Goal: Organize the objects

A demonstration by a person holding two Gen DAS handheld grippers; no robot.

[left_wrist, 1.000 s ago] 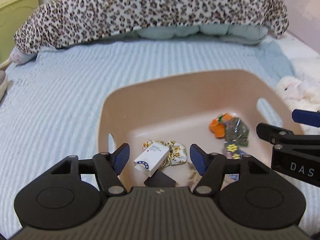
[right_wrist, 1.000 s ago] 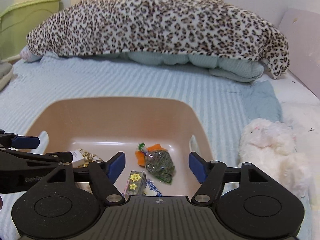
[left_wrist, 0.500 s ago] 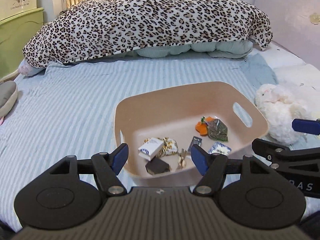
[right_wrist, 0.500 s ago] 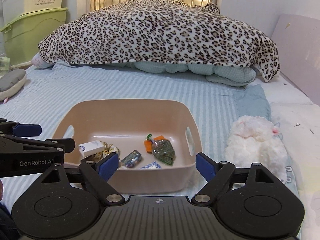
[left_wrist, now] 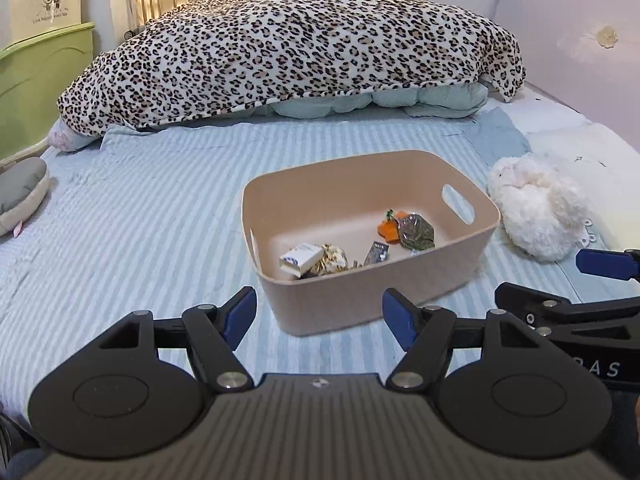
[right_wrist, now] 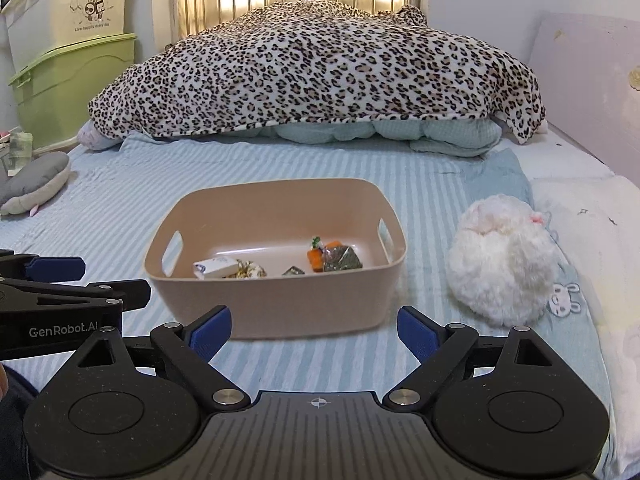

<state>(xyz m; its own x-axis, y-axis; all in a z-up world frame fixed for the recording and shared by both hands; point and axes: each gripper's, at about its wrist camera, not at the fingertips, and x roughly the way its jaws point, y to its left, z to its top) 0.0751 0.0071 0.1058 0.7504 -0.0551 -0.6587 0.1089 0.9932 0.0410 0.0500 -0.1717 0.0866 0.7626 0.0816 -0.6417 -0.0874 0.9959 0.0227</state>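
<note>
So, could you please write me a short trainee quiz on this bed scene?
1. True or false: the beige plastic basket sits on the striped blue bedsheet.
2. Which lies right of the basket: A) fluffy white plush toy, B) grey cushion?
3. What does either gripper, left gripper or right gripper, hold between its fingers?

Key: 1 true; 2 A; 3 nothing, and the right one is opening.

- Left wrist view: looks forward and downward along its fingers [left_wrist: 240, 314] across the bed [left_wrist: 140, 220].
- Right wrist view: same heading, set further right.
- Shared: beige basket [left_wrist: 360, 300] [right_wrist: 276, 304], near both.
</note>
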